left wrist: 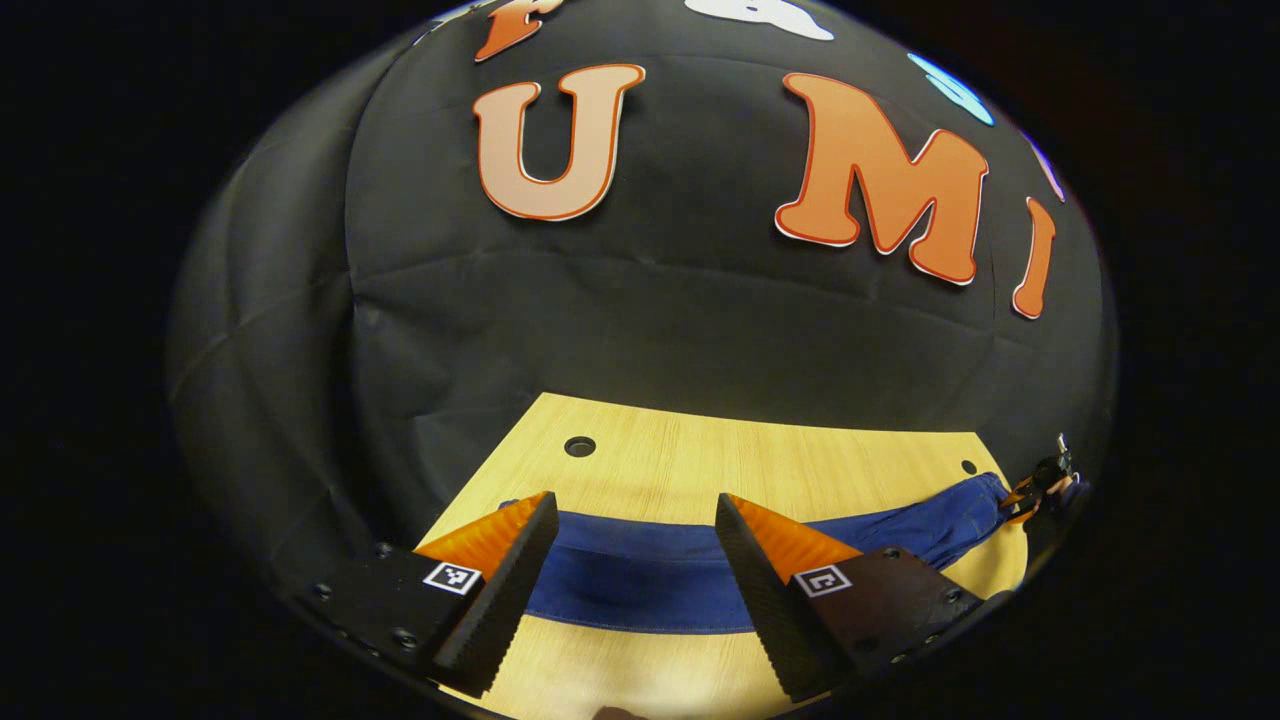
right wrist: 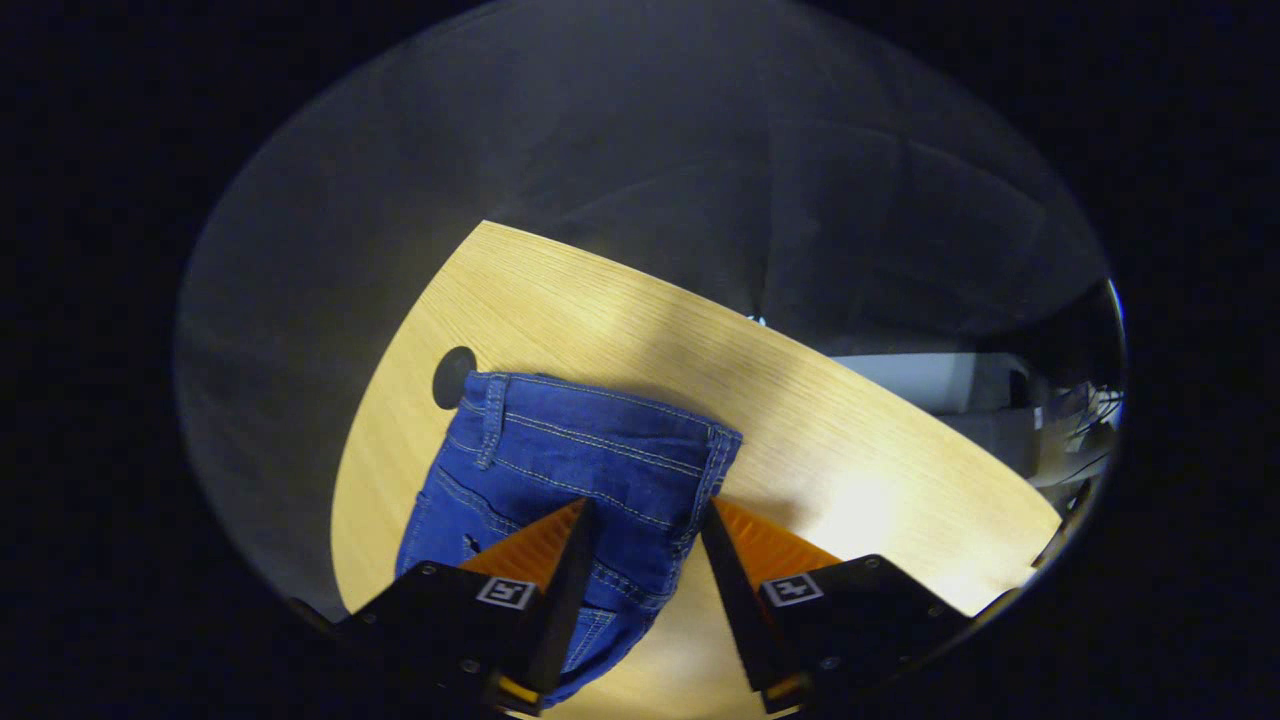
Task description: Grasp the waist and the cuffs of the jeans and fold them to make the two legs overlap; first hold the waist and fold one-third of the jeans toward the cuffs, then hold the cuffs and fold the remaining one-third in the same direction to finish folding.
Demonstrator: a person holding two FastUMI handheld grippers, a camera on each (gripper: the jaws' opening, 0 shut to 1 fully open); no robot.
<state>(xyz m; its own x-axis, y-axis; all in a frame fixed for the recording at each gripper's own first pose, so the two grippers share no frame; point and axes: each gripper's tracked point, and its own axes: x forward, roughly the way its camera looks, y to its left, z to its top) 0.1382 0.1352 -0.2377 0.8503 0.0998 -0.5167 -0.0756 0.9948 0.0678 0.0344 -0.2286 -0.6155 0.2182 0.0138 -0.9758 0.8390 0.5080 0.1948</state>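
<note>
Blue jeans point(left wrist: 640, 575) lie flat on the wooden table point(left wrist: 700, 460) as a long band running left to right. My left gripper point(left wrist: 635, 512) hovers open over this band, nothing between its fingers. The band's far right end reaches the other gripper point(left wrist: 1042, 482), small at the table's edge. In the right gripper view the jeans' waist point(right wrist: 585, 440) shows its belt loop, seams and pale stitching, with the waistband toward the far side. Just above that waist part my right gripper point(right wrist: 645, 520) stands open, its fingers spread over the denim and its right finger near the cloth's edge.
A round hole point(left wrist: 579, 446) is cut in the table near the far left, and another hole point(right wrist: 452, 375) sits beside the waistband. Bare wood point(right wrist: 850, 470) stretches right of the jeans. Grey equipment and cables point(right wrist: 940, 385) lie beyond the table's far edge.
</note>
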